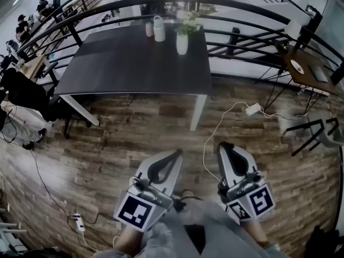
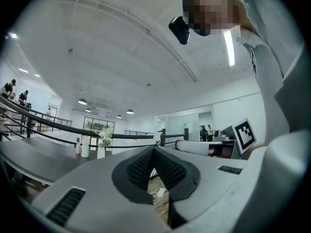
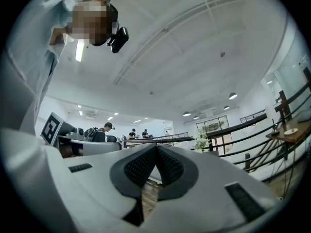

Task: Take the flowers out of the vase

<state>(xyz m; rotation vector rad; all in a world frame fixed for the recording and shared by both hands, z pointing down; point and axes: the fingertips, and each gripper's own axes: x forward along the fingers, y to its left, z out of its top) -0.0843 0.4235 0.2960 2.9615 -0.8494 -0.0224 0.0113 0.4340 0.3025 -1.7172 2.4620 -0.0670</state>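
Flowers (image 1: 188, 21), white blooms on green leafy stems, stand upright in a small white ceramic vase (image 1: 182, 43) on the dark grey rectangular table (image 1: 123, 63). In the head view they are at 12 o'clock from me and well apart from both my tools. The vase sits toward the table's far right part, near the black metal railing (image 1: 234, 39). A white jug (image 1: 159, 28) and a small pink cup (image 1: 149, 29) stand near the vase at its 10 o'clock. With the stems in the vase, I judge the task not yet begun.

My left gripper (image 1: 177, 155) and my right gripper (image 1: 224, 145) lie at 6 o'clock in the head view, over the brown wooden plank floor (image 1: 107, 138). Both are level and aimed toward 12 o'clock, at the table. Each has its jaws brought together at the tips with nothing between them; only floor shows through the gap behind the pads. I judge this a carrying posture, since the jaws need not part until the stems are within reach.

The left gripper view places the flowers at 9 o'clock of its jaw tips, and the right gripper view places them at 3 o'clock. The vase therefore lies between the two lines of aim.

A white cable and adapter block (image 1: 252, 109) lie on the floor at 1 o'clock, between me and the table, and could catch a foot. The vase looks light, so I expect one tool must steady it while the other lifts the stems.
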